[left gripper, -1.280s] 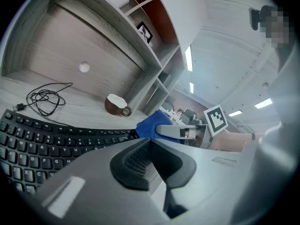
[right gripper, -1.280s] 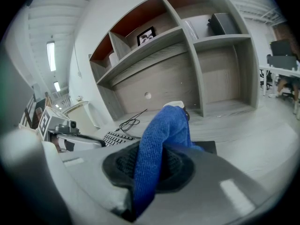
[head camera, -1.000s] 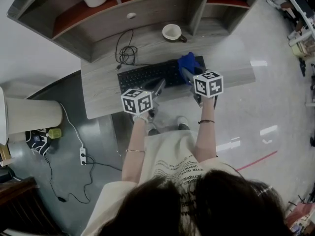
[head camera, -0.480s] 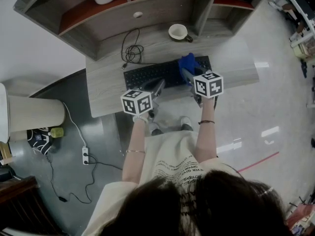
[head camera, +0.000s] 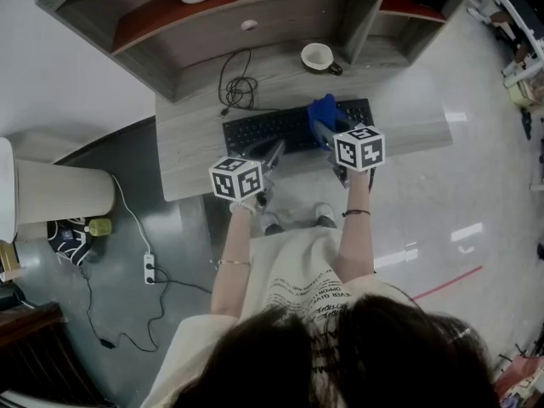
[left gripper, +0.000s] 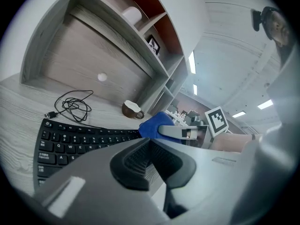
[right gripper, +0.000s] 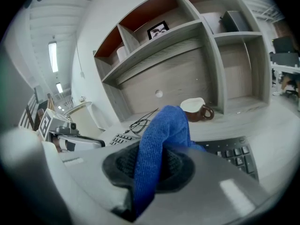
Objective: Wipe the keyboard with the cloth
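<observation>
A black keyboard (head camera: 272, 131) lies on the grey desk (head camera: 191, 164). A blue cloth (head camera: 323, 109) rests on the keyboard's right half, and my right gripper (head camera: 322, 126) is shut on it. In the right gripper view the cloth (right gripper: 161, 137) stands up out of the shut jaws of the right gripper (right gripper: 154, 161), with the keyboard (right gripper: 232, 149) beyond it. My left gripper (head camera: 277, 150) hovers at the keyboard's front edge, shut with nothing in it. The left gripper view shows the left gripper (left gripper: 150, 144) with its pads together above the keyboard (left gripper: 70, 139), and the cloth (left gripper: 151, 124) to the right.
A white and brown mug (head camera: 320, 57) stands behind the keyboard at the right. A coiled black cable (head camera: 239, 87) lies behind its left end. Shelving (head camera: 255, 7) rises along the desk's back. A power strip (head camera: 149, 269) with cables lies on the floor at the left.
The desk has shifted right and up in the head view while both grippers keep their places in the frame. The cloth now sits a little further left along the keyboard.
</observation>
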The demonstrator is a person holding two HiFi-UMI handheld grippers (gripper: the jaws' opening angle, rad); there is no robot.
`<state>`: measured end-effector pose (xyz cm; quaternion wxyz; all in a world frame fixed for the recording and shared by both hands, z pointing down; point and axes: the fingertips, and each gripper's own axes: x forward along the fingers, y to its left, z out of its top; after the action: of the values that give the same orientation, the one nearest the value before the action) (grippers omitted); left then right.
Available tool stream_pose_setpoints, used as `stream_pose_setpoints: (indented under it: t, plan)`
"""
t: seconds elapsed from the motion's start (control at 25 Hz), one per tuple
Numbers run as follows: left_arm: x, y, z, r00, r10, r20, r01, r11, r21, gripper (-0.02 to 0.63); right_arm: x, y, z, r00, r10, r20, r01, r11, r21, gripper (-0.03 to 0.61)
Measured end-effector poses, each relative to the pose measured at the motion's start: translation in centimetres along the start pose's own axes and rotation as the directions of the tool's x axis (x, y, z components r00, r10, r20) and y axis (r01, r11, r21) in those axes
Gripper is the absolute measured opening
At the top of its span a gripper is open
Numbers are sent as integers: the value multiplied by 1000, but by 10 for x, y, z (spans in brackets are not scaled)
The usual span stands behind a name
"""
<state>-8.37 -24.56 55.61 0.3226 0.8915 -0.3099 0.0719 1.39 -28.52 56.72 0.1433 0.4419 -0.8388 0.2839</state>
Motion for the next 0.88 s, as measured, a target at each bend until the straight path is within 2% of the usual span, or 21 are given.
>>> stream_pose_setpoints:
  t: [0.88]
  plan:
    - [-38,25,-7,999,33,6,-33,999,-20,-3,27,40,-3,999,44,15,-45,999,15,52]
